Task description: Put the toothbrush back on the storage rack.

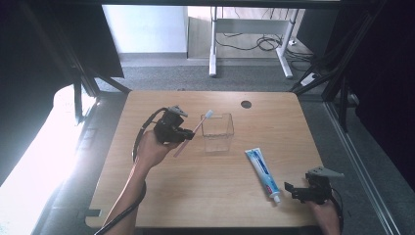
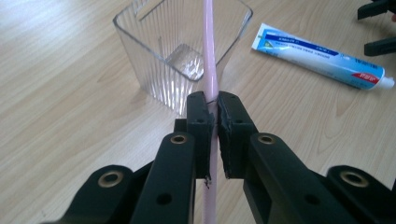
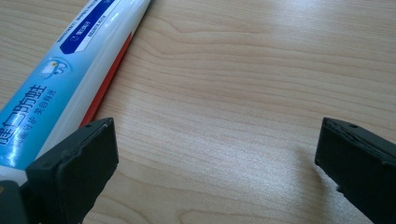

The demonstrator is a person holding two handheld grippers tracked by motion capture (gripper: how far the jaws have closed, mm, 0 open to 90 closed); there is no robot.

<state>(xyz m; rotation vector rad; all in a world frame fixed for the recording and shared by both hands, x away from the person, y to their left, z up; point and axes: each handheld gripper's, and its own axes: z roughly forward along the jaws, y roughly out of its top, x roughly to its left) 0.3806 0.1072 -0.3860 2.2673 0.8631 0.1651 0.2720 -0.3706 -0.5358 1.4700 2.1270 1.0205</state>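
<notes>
Two tools are up: your left tool [image 1: 188, 133] pinches a pink toothbrush [image 1: 193, 132] mid-handle, jaws pressed tight on it, the bristle end tilted up over the near-left corner of the clear square cup [image 1: 218, 132]. That cup stands upright mid-bench [image 1: 161, 196], its ribbed wall right ahead of the brush. Over on your right, a toothpaste tube [image 1: 263, 175] lies flat, cap toward you. Your right tool [image 1: 293, 190] sits low with jaws spread wide, gripping nothing, one jaw just beside the tube's cap end.
</notes>
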